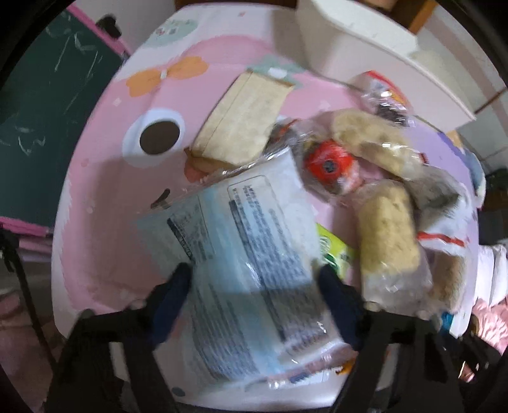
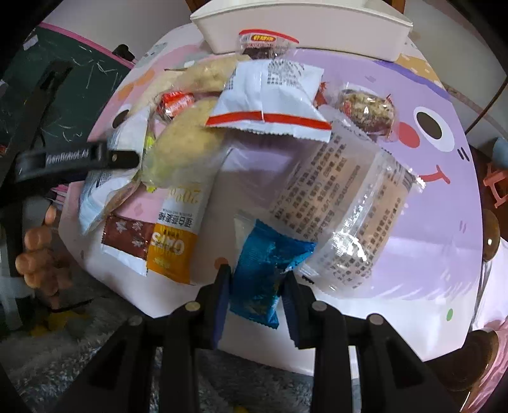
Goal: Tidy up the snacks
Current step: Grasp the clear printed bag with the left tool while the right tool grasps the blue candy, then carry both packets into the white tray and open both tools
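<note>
1. Here, at far left in my right wrist view, a person's hand [image 2: 38, 251] grips the handle of the left gripper [image 2: 122, 159], whose black arm reaches in over the snack pile.
2. Through my left wrist view, the left gripper [image 1: 254, 298] stands part open around a pale blue-and-white printed packet [image 1: 241, 254]; both blue pads flank it, but blur keeps me from telling whether they press on it.
3. Beyond it on the pink-and-lilac cartoon table [image 1: 104, 190] lie a tan flat pack [image 1: 244, 124], a red-wrapped sweet [image 1: 330, 165] and clear-wrapped pale rolls [image 1: 387, 241].
4. Mid-frame in my right wrist view, the right gripper [image 2: 257, 286] is clamped on a blue foil packet [image 2: 266, 267] at the table's near edge.
5. Just left of it lie an orange-and-white oat bar [image 2: 177, 238] and a brown sachet [image 2: 127, 241]; just right, a clear printed pack [image 2: 343, 203].
6. Farther back, a white red-striped sachet [image 2: 273, 95] tops the pile, with a white bin [image 2: 301, 28] at the far edge.
</note>
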Tool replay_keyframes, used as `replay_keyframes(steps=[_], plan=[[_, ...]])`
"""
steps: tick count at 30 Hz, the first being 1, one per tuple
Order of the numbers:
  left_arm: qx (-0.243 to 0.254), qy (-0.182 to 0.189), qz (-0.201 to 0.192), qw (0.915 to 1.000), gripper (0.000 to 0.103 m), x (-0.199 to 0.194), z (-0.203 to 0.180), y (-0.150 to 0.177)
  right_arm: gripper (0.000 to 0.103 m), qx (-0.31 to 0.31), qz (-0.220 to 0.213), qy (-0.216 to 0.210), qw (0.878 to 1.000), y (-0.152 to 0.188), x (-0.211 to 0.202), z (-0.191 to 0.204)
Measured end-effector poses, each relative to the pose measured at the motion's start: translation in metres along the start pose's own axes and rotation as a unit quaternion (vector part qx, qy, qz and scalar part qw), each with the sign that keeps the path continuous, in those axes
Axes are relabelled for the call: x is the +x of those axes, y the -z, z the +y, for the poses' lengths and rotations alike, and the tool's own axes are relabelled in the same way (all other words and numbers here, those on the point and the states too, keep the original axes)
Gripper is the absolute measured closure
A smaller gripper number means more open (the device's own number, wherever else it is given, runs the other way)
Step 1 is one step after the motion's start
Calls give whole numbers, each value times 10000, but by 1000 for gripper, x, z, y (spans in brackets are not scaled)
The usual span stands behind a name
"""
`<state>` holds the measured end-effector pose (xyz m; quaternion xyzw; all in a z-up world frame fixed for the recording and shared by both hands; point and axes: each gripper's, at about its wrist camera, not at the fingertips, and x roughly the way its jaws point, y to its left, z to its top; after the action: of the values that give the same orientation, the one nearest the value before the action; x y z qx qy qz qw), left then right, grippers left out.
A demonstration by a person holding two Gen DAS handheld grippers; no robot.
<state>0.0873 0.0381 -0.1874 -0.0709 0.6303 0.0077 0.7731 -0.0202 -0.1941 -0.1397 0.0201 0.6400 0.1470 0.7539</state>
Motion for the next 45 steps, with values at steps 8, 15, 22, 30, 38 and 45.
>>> replay_keyframes(steps=[8,15,22,30,38,45], plan=[[541,124,-613,9966,90,-35,-19,7,72,-88,-437,-45,9990,-11,-22,3],[522,438,-791,9945,96,-54,2,23,73,-88,-639,-41,9979,-6,-34,3],[682,734,-1182,9879,96,-95,-5,26,73,-61,-872,-48,9962,-16,-43,7],[1138,1205,-1938,9669,96,-176,-36,4,73,-82,-1532,151,9881,-56,-89,-1],[1675,1182,-2871,9357,96,-235,-90,-67,73,2,-2527,503,9662,-152,-152,-18],[1649,1093,-2999,9332,96,-214,-121,-150,73,770,-2748,328,9579,-241,-150,-57]])
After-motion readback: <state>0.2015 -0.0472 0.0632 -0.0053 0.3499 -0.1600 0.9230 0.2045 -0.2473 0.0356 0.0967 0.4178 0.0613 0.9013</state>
